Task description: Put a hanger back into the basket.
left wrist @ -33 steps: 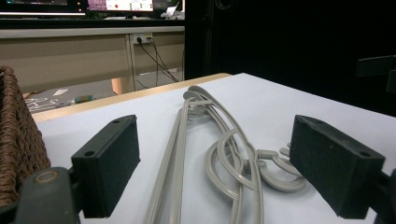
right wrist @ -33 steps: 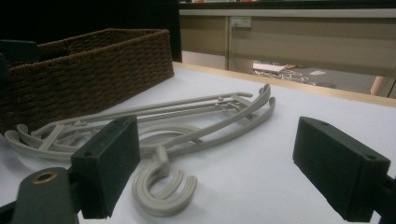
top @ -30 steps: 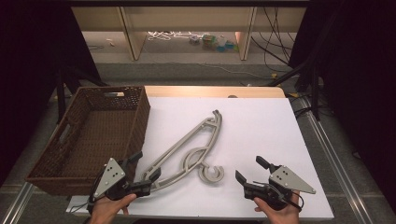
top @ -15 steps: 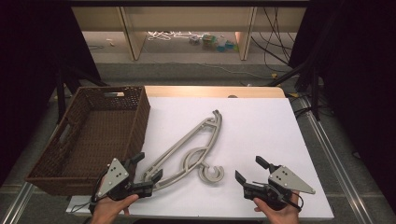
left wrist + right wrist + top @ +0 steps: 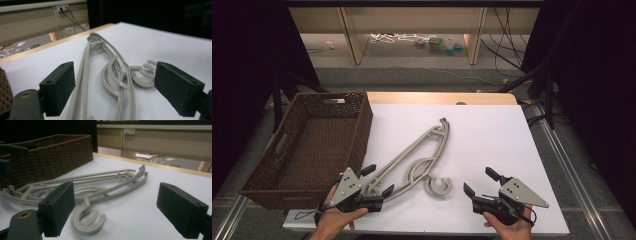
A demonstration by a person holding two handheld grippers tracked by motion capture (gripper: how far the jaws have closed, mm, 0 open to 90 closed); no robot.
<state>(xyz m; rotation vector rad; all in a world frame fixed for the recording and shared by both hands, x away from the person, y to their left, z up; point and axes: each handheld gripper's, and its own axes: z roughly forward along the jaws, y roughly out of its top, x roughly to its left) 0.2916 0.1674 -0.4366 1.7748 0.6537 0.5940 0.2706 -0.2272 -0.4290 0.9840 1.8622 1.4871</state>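
Grey plastic hangers [image 5: 414, 157], looks like a stack of two or more, lie flat on the white bench [image 5: 492, 135], running diagonally from the near-left part up toward the middle, hooks [image 5: 438, 186] curling toward the near edge. Wicker basket [image 5: 319, 140] sits at the left edge of the bench, just beside the hangers' near-left end.

Risks, judged from here:
- Hangers are stacked and nested, so a pinch on the near end may catch just one and drag or scatter the others.
- Thin flat bars lying flush on the bench; tongs coming in low could skid over them or push them away instead of gripping.
- Hooks could snag each other on lifting, swinging the far end into the basket wall.
- A grip at one end leaves a long lever, so the stack may droop or twist out.

Left tongs [image 5: 374, 180] at the near-left corner area: wide open, straddling the near end of the hangers. In the left gripper view the left tongs [image 5: 115, 90] have the bars [image 5: 85, 82] running between the pads, which stand apart from them; holding nothing. Contact underneath cannot be told.

Right tongs [image 5: 479, 182] near the near edge, right of the hooks: wide open, empty, apart from the hangers. In the right gripper view the right tongs [image 5: 116, 212] face the hooks [image 5: 86, 221] and the basket [image 5: 52, 157] beyond.
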